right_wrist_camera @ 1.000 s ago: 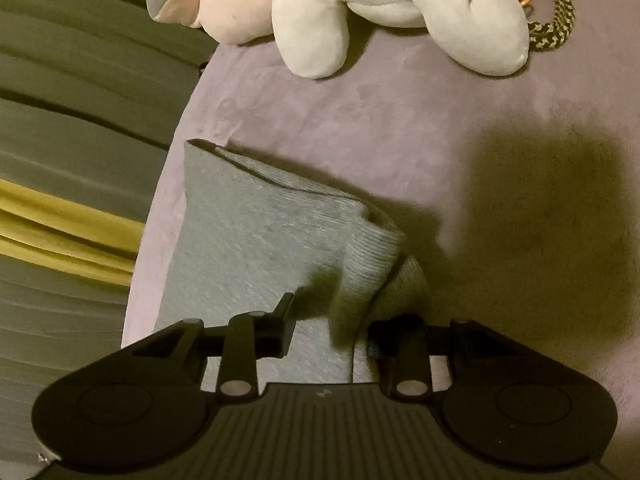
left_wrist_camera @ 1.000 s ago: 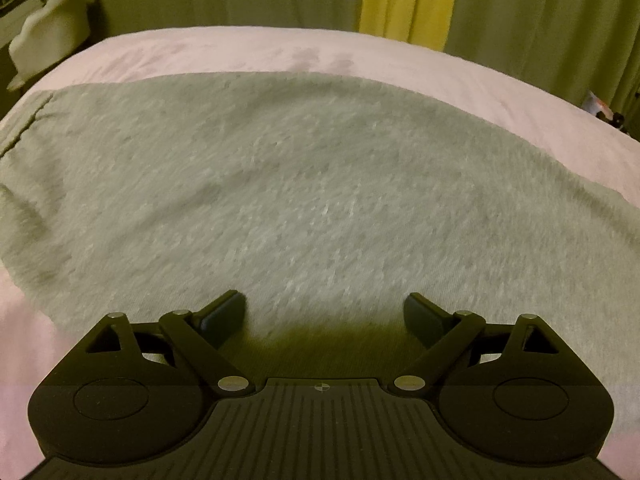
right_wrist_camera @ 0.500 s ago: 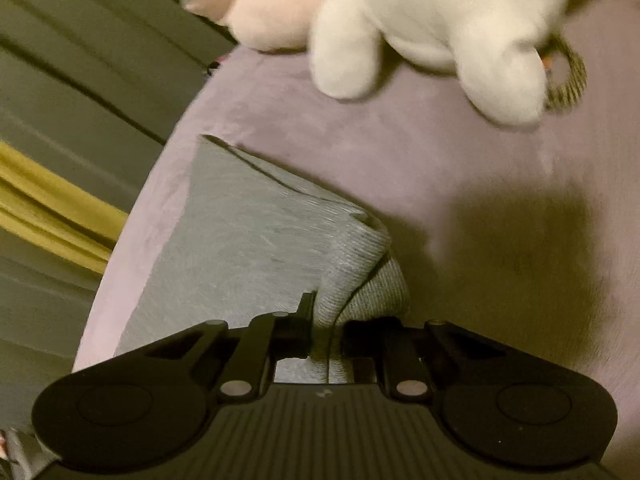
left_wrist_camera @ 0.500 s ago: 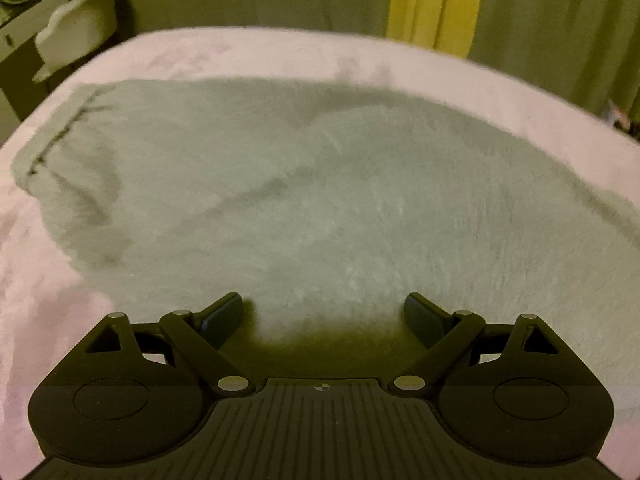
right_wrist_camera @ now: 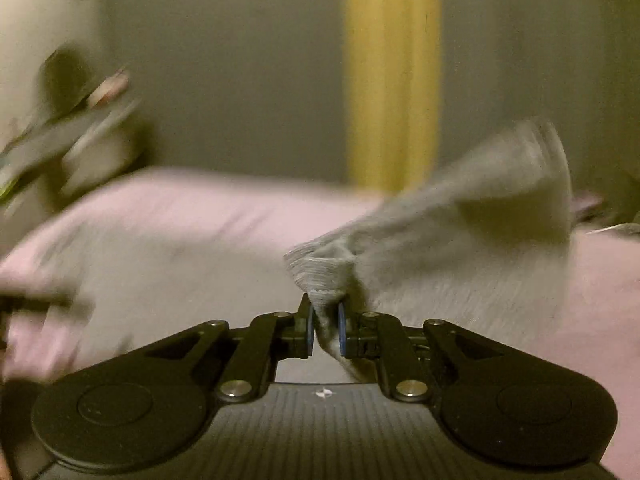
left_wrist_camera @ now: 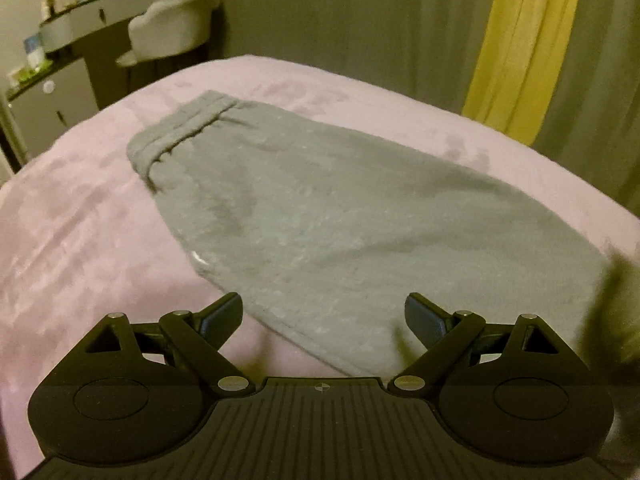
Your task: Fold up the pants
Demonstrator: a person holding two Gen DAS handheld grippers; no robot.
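Grey pants (left_wrist_camera: pixel 320 216) lie flat on a pink bed cover (left_wrist_camera: pixel 80 240), waistband (left_wrist_camera: pixel 176 136) at the far left. My left gripper (left_wrist_camera: pixel 323 316) is open and empty, above the pants' near edge. My right gripper (right_wrist_camera: pixel 325 326) is shut on a ribbed cuff of the pants (right_wrist_camera: pixel 320 272) and holds it lifted, so the leg (right_wrist_camera: pixel 480 208) rises off the bed. The right wrist view is blurred by motion.
Grey curtains with a yellow strip (left_wrist_camera: pixel 516 48) hang behind the bed. A pale chair (left_wrist_camera: pixel 172 28) and a dresser (left_wrist_camera: pixel 52 92) with small items stand beyond the bed's far left corner.
My right gripper closed on the cuff and lifted and swung it off the bed, away from the plush toys. My left gripper drew back, so the whole pants and waistband now show.
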